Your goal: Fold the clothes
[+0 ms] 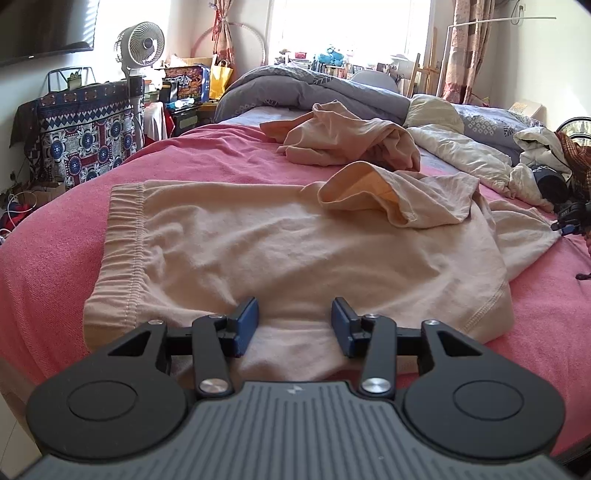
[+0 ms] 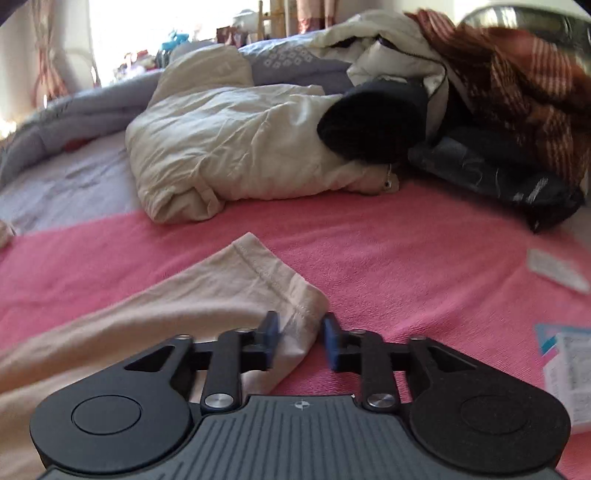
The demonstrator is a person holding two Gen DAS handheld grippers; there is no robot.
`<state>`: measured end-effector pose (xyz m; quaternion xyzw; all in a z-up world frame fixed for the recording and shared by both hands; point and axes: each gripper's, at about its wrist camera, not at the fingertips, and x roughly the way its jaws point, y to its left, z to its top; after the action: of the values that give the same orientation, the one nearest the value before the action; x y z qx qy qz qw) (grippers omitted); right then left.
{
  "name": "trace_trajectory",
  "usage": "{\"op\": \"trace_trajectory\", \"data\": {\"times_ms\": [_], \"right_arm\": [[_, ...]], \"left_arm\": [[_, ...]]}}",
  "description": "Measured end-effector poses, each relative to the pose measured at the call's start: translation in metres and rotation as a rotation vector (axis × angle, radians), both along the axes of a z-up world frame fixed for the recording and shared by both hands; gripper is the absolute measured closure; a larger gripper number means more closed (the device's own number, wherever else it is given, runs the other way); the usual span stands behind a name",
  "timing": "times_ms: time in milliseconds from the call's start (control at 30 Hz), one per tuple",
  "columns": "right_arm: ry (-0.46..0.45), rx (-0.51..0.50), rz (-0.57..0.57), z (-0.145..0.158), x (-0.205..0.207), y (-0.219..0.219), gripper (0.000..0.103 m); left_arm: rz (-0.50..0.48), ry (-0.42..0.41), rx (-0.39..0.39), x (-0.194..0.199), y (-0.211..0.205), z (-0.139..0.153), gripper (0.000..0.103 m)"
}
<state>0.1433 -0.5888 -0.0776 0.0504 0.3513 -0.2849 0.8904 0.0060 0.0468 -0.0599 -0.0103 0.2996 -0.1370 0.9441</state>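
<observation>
Currently lying flat on the pink bed: beige shorts. Left gripper hovering apart over the near edge; right gripper gaping around a leg hem, not pinching.

Shorts flat on blanket; duvet behind.

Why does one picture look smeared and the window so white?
Left wrist view: sharp, but the window is blown out by daylight and the edges bend from the fisheye lens. Right wrist view: motion blur smears the striped cloth and the right gripper.
</observation>
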Motion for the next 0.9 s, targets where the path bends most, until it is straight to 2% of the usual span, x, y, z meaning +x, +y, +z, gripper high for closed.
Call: {"op": "trace_trajectory", "data": {"times_ms": [67,100,200,333,467,567,600,633,667,700,767,833,900], "right_arm": [[-0.021,-0.211,0.053,0.017,-0.005,0.03,0.04],[-0.046,-0.265,0.112,0.027,-0.009,0.046,0.04],[-0.123,-0.333,0.365,0.052,-0.022,0.108,0.038],[-0.117,-0.482,0.726,0.051,-0.031,0.214,0.035],[-0.139,-0.386,1.101,0.053,-0.05,0.324,0.035],[-0.181,-0.289,1.295,0.056,-0.062,0.397,0.028],[-0.179,-0.281,1.323,0.055,-0.062,0.418,0.029],[-0.157,-0.288,1.335,0.051,-0.06,0.435,0.04],[-0.121,-0.303,1.331,0.046,-0.056,0.45,0.057],[-0.077,-0.311,1.31,0.043,-0.053,0.46,0.093],[-0.061,-0.289,1.239,0.05,-0.047,0.457,0.097],[-0.101,-0.265,1.148,0.069,-0.044,0.44,0.098],[-0.176,-0.245,1.07,0.103,-0.049,0.416,0.098]], "left_arm": [[0.0,-0.009,-0.011,-0.002,0.001,-0.001,0.052],[0.0,-0.013,-0.016,-0.002,0.001,-0.002,0.052],[0.0,-0.023,-0.035,-0.004,0.002,-0.003,0.051],[-0.003,-0.028,-0.067,-0.005,0.006,-0.004,0.049],[-0.011,-0.035,-0.054,-0.006,0.001,-0.005,0.045],[-0.013,-0.037,-0.06,-0.007,0.0,-0.005,0.044],[-0.014,-0.036,-0.066,-0.007,0.001,-0.006,0.044],[-0.015,-0.036,-0.073,-0.007,0.002,-0.006,0.044],[-0.017,-0.035,-0.079,-0.007,0.002,-0.006,0.044],[-0.019,-0.035,-0.085,-0.007,0.003,-0.006,0.044],[-0.023,-0.035,-0.099,-0.008,0.005,-0.007,0.043],[-0.029,-0.035,-0.115,-0.008,0.007,-0.007,0.042],[-0.034,-0.034,-0.129,-0.008,0.008,-0.008,0.039]]}}
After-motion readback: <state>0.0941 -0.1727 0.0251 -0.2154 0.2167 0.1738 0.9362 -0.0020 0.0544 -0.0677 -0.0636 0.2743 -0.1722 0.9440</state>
